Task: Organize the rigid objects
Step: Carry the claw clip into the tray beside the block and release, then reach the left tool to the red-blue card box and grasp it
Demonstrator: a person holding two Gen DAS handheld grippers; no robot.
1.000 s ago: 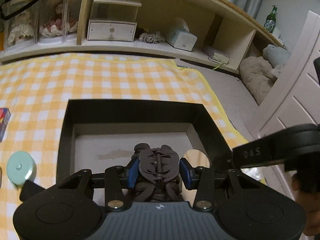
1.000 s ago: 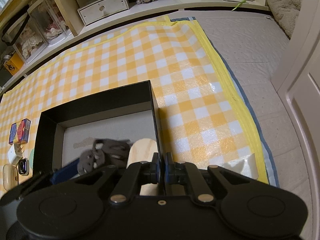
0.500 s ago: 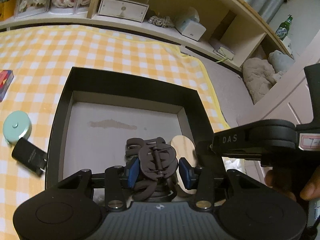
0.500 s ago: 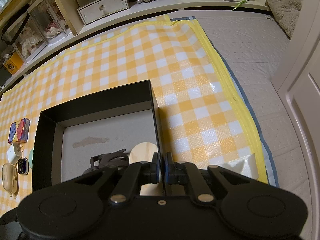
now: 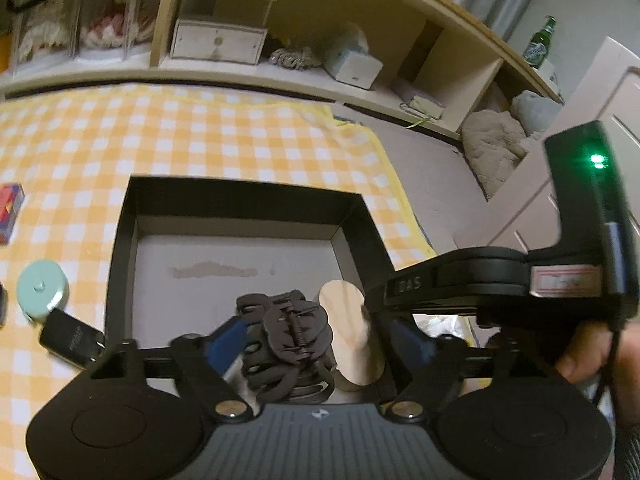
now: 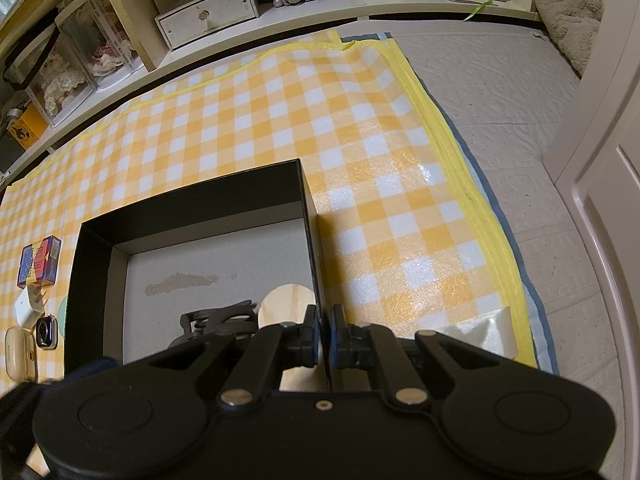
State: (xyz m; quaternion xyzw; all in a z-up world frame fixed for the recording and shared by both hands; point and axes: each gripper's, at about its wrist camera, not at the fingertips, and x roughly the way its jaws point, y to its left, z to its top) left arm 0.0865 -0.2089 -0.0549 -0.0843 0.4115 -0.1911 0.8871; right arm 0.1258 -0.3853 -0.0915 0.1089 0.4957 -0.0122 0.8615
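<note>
Box [image 5: 120, 240]: black, open-topped, grey floor with a brownish smear; stands on the mat [image 5: 200, 140], a yellow-and-white check sheet spread over the floor.

Hair clip [image 5: 294, 336]: dark, toothed, with a spring at its middle. Lies inside the box at the near edge, between the fingers of the left claw [image 5: 320, 344]. That claw is released: its blue pads stand apart on either side of the clip, and whether the left pad touches it cannot be told.

Wooden disc [image 5: 344, 320]: pale, round-ended, in the near right corner of the box, just beside the clip and against the right wall.

Right claw [image 6: 323, 332]: clenched on the box's right wall near its near end, one pad inside the wall and one outside. In the left wrist view its body reaches in from the right, a green light lit on its housing.

On the mat, left of the box:
- Mint round tin [image 5: 42, 290], near the box's left wall.
- Black flat device [image 5: 68, 340], just beside the tin and close to the near left corner of the box.
- Card pack [image 6: 38, 262], red and blue.
- White charger [image 6: 30, 304], just beside the pack.
- Watch [image 6: 46, 332] and white case [image 6: 18, 352], near the mat's left edge.

Shelf [image 6: 360, 4] along the far side of the mat: a white drawer unit [image 6: 208, 12] on it.
</note>
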